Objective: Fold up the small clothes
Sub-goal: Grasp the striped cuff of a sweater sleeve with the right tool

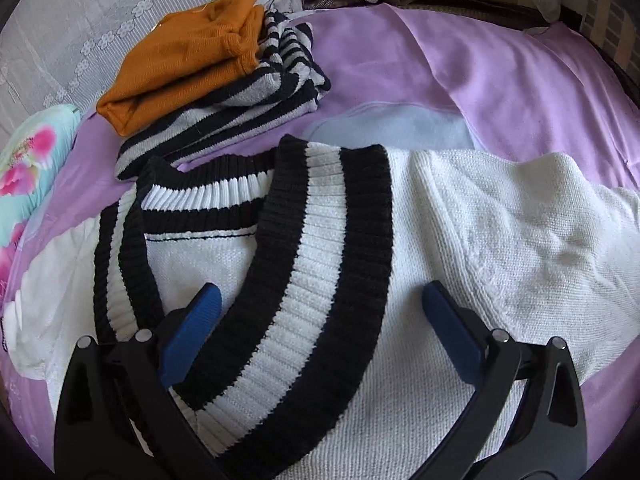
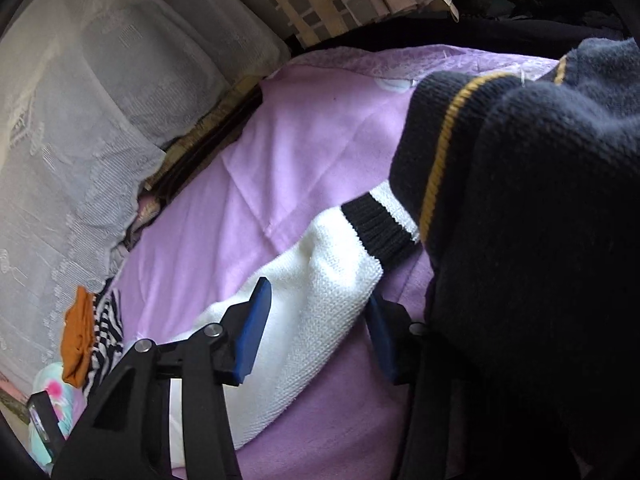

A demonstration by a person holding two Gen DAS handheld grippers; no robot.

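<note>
On the purple bedspread [image 1: 500, 80], the white knit sweater [image 1: 480, 240] lies spread and rumpled, its black-and-white ribbed band [image 1: 320, 260] curling from twelve o'clock down toward six in the left wrist view. The left gripper [image 1: 320, 308] hovers over it with its jaws spread wide, the ribbed band running between the blue pads [image 1: 196, 320], and nothing is pinched. The right gripper [image 2: 316, 332] likewise stands open, straddling the white sleeve [image 2: 320, 280] whose striped cuff [image 2: 380, 224] points toward one o'clock; it holds nothing, though its right-hand finger is partly hidden by a dark navy garment [image 2: 540, 240] with a mustard stripe that fills the three o'clock side. The sweater looks soft, thick and fairly light, likely to sag and drape rather than keep a crease, so a hold on the firmer ribbed band or the cuff would probably give better control than the loose white knit. At eleven o'clock in the left view sit a folded orange garment [image 1: 180, 60] and a grey-and-black striped garment [image 1: 248, 112], touching each other. The bedding is plush and yielding. A pale lace curtain [image 2: 80, 120] hangs beyond, with a floral pillow [image 1: 28, 160] at nine o'clock.
</note>
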